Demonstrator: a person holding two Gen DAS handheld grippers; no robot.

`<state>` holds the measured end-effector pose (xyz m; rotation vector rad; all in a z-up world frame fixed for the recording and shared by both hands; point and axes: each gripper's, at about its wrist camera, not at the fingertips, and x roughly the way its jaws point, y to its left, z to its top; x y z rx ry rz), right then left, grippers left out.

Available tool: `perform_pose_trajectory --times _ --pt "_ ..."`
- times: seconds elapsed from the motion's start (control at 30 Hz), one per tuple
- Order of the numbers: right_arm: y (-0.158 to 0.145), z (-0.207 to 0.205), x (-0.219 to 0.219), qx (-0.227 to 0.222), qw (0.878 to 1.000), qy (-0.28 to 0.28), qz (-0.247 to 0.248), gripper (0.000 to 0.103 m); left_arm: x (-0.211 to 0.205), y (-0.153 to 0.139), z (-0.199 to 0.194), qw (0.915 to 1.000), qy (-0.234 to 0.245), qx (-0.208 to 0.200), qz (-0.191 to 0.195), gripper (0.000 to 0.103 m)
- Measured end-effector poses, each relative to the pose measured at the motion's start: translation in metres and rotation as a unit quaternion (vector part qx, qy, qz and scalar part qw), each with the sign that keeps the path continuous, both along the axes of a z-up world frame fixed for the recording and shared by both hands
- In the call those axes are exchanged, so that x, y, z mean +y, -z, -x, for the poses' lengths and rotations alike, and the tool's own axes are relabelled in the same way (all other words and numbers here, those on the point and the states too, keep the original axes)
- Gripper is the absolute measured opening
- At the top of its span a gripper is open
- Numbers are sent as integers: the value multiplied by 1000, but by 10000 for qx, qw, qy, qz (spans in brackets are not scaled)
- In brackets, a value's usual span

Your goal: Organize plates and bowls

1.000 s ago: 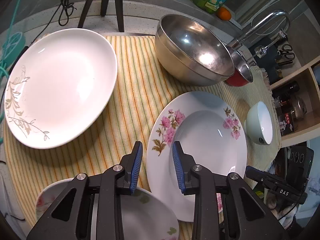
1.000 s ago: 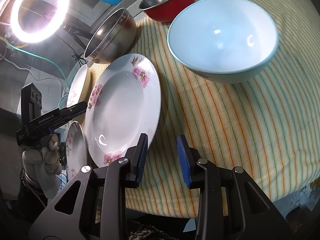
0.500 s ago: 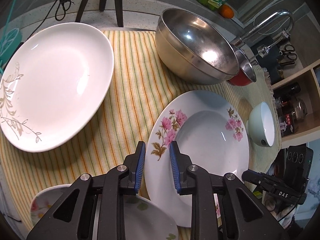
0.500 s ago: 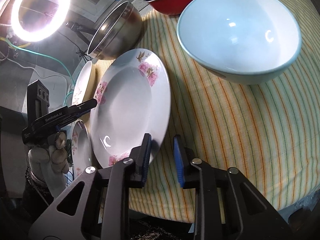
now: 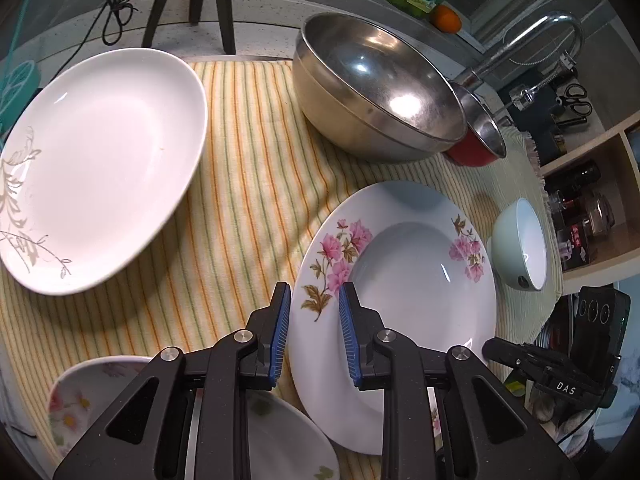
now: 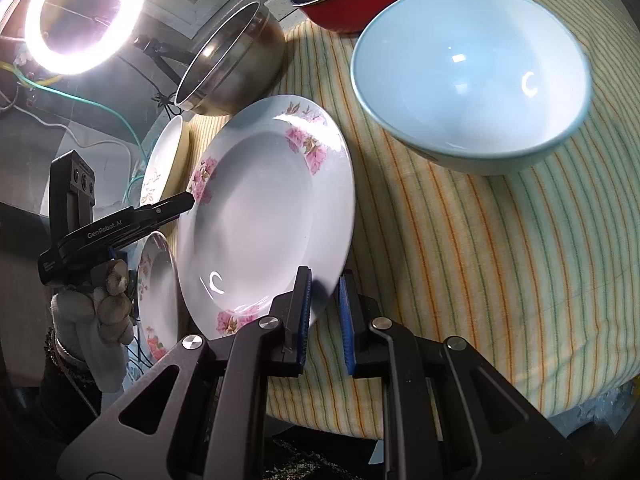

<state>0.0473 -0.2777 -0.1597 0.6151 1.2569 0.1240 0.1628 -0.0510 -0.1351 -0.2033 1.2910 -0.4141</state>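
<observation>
left claw: the left gripper (image 5: 312, 320) has its blue-padded jaws partly apart, straddling the near-left rim of the white deep plate with pink flowers (image 5: 400, 300); whether the pads (image 5: 280, 328) actually press the rim i cannot tell.
right claw: the right gripper (image 6: 324, 312) has its jaws a little apart around the opposite rim of the same plate (image 6: 264, 216) — the left pad lies against the plate's upper face, the right pad sits below the rim, and a firm pinch cannot be confirmed.
flowered plate: it lies over the near edge of the yellow and green striped cloth (image 5: 248, 200), between both claws.
small plate: a smaller white plate with pale flowers (image 5: 80, 396) sits at the cloth's near-left corner, just beside the flowered plate and partly under the left claw.
oval dish: a large white oval dish with a grey leaf pattern (image 5: 100, 164) rests on the cloth's left side, apart from the flowered plate.
steel bowl: a big stainless steel mixing bowl (image 5: 376, 88) stands at the far edge of the cloth.
red bowl: a small red bowl with a steel inside (image 5: 480, 140) touches the steel bowl's right side.
blue bowl: a pale blue ceramic bowl (image 6: 472, 72) stands near the cloth's right edge — apart from the flowered plate.
light: a glowing ring lamp (image 6: 80, 12) stands beyond the cloth's left end.
</observation>
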Motion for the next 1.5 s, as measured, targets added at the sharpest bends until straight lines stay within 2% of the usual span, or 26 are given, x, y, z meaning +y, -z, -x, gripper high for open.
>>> perform_pose_trajectory --times 0.57,1.5 --pt "-3 16 -13 64 9999 -23 145 14 -18 0 23 9999 102 12 -7 23" --pt "1 23 -3 179 9993 -277 163 15 -23 2 41 10000 61 17 -65 23"
